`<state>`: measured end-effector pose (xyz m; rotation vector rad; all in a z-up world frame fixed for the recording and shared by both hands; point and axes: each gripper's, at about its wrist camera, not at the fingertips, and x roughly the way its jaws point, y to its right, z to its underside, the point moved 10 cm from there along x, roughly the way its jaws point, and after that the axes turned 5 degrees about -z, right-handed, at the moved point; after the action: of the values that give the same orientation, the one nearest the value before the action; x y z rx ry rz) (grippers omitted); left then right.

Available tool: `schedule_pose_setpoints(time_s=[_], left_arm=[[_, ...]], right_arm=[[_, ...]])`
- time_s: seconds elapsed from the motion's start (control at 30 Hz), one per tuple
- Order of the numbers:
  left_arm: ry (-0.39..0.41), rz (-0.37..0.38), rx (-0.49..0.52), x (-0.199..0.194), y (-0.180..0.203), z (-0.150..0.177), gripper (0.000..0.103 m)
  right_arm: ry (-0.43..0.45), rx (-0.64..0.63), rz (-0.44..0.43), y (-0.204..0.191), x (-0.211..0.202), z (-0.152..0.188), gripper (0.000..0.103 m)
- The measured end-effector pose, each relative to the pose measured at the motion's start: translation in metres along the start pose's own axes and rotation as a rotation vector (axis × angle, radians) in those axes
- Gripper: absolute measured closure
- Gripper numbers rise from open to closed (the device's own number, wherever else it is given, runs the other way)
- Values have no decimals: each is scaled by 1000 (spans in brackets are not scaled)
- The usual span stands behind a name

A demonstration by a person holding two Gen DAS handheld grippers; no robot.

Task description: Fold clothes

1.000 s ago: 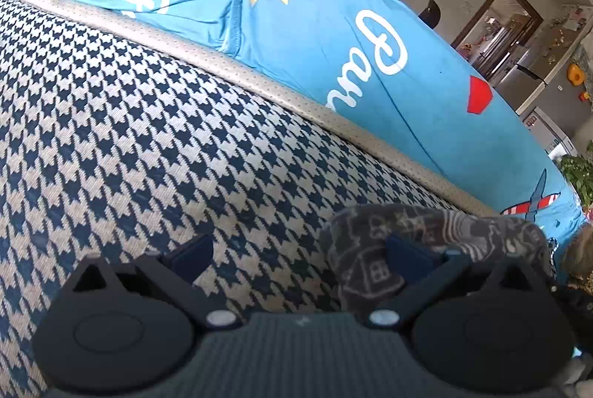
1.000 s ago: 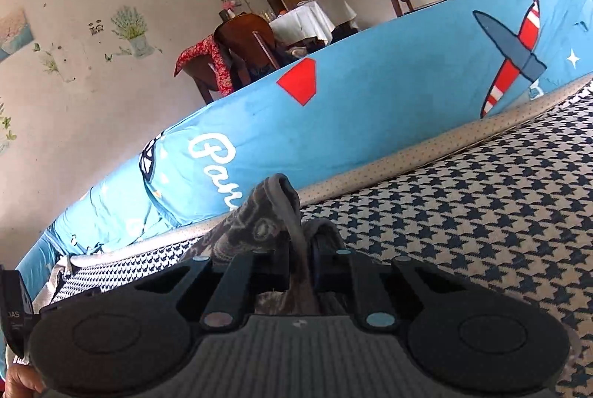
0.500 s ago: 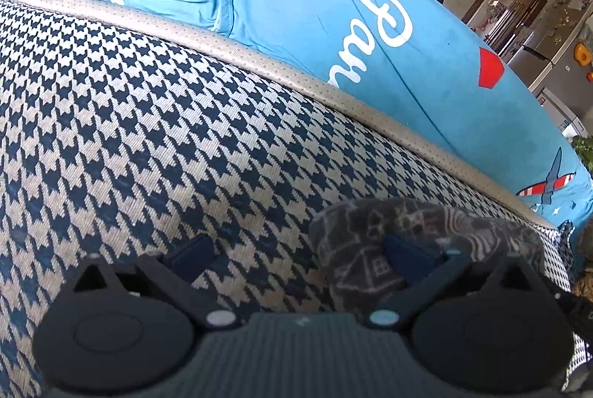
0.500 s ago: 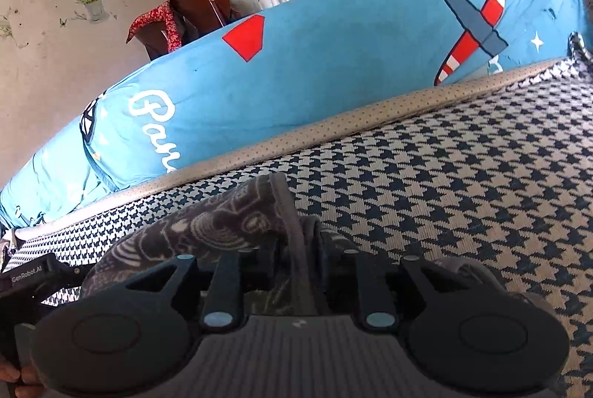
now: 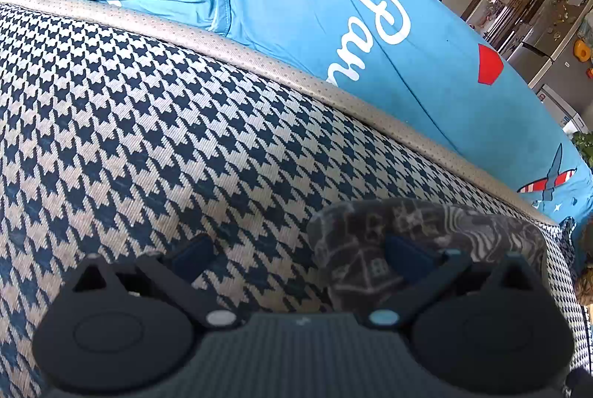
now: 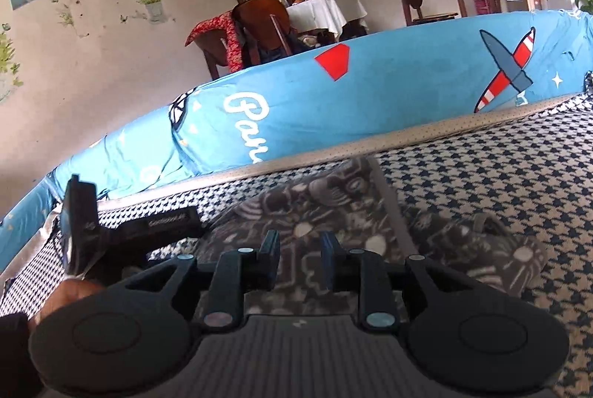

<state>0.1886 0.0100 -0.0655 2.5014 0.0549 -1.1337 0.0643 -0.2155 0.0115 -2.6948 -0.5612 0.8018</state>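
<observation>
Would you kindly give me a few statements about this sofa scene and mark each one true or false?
1. The grey patterned garment lies on a houndstooth cushion. True.
2. The left claw is clamped shut. False: its jaws stand wide apart.
3. The sofa back wears a blue cover. True.
4. The right claw grips the garment. False: its pads stand apart, with cloth seen between them.

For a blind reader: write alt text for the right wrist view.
The right gripper hovers with its jaws slightly apart and empty over a grey patterned garment lying on a houndstooth cushion. The left gripper lies at the garment's left edge, and a blue printed cover runs behind.
</observation>
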Motion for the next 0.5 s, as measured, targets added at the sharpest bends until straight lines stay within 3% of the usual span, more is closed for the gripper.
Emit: schedule_pose_setpoints(time_s=[0.5], left_arm=[[12, -14, 10, -1, 1, 3, 0]], right_arm=[[-157, -10, -194, -71, -19, 74, 78]])
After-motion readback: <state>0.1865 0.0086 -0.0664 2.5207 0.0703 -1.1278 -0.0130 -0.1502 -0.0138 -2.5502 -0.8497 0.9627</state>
